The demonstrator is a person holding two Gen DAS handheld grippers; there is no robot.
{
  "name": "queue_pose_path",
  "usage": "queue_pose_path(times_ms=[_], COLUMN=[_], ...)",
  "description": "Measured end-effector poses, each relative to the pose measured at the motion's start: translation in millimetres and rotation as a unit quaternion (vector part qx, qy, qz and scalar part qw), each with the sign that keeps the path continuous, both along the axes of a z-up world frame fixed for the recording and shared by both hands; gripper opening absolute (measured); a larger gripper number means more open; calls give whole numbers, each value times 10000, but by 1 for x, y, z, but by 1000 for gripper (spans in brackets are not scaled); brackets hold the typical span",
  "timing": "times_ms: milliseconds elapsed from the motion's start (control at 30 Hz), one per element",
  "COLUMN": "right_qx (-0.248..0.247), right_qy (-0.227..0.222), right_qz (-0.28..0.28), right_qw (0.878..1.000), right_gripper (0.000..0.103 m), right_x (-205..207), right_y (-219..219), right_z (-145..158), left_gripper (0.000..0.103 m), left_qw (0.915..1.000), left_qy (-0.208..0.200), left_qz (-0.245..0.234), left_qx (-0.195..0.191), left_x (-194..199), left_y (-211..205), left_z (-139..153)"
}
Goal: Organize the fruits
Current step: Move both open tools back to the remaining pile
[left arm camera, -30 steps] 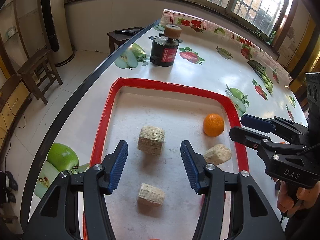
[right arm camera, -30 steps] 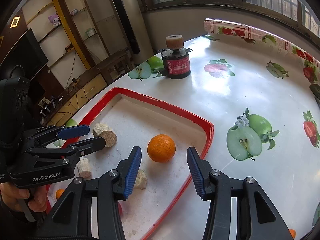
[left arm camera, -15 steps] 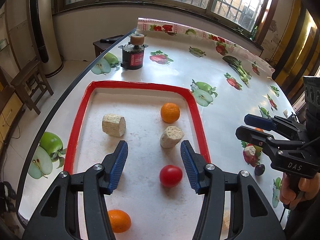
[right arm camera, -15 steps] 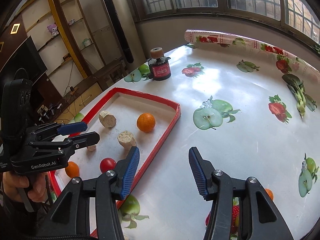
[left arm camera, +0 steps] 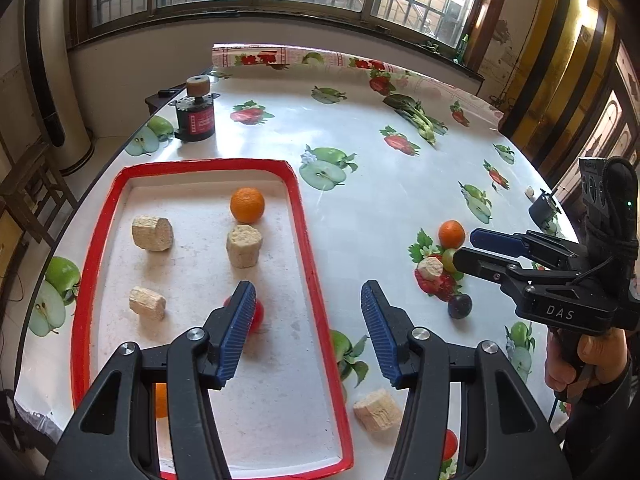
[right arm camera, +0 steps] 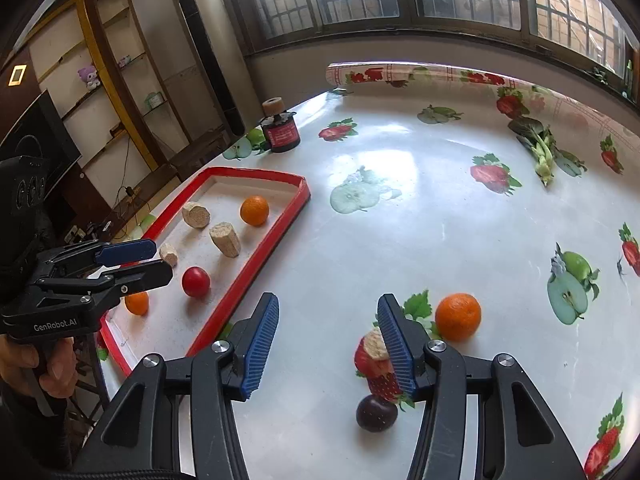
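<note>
A red-rimmed tray (left arm camera: 308, 248) (right arm camera: 256, 260) on the table holds an orange (left arm camera: 247, 205) (right arm camera: 254, 210), a red fruit (right arm camera: 195, 281), a second orange (right arm camera: 137, 303) and three beige chunks (left arm camera: 244, 245). Right of the tray lie an orange (left arm camera: 451, 233) (right arm camera: 457, 316), a small green fruit (left arm camera: 449, 257), a beige chunk (left arm camera: 430, 268) and a dark plum (left arm camera: 459, 305) (right arm camera: 376, 413). My left gripper (left arm camera: 308, 332) is open and empty above the tray's right rim. My right gripper (right arm camera: 328, 346) is open and empty, just left of the plum and the outside orange.
A black and red motor with a cork top (left arm camera: 196, 117) (right arm camera: 281, 131) stands at the table's far left edge. Another beige chunk (left arm camera: 377, 409) and a red fruit (left arm camera: 449, 443) lie on the near table. The printed tablecloth rolls up at the far edge (left arm camera: 320, 56).
Both grippers have pulled back and swung right, away from the tray's middle. The fruits outside the tray have come into view. Both stay open and empty.
</note>
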State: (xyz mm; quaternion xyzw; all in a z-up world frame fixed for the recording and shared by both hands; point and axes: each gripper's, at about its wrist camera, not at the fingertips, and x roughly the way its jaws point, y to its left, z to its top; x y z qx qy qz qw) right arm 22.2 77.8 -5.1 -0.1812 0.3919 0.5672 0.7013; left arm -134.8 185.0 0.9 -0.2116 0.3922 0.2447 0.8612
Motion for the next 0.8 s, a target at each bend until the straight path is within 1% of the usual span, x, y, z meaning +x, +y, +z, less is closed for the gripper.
queue_pose_path(times_ms=[267,400,533,667,800], right_qx=[-119,-142,-177,-191,-190], right_qy=[189,273,307,333,373], right_qz=[-493,-647,-721,-742,-630], right_qw=[9985,9974,9968,9965,9971], right_gripper=[54,54,54,54,54], right_x=[24,31,30,25,8], right_y=[-53,-71,-85,-95,-106], right_z=[-17,-24,-30,-34,-38], left_gripper=[53,53,53,53,53], left_qw=[9993,9984,9965,9940,9917], left_qy=[78,162,234,356,365], left_qz=[-371,-539,-794,-1031,-1232], left_qx=[-67,-78,-89,0,1], left_x=[14,17,16,9,0], left_y=[-32,-49,-63,-75,-82], left_z=[-7,-13,-19,-26,-30])
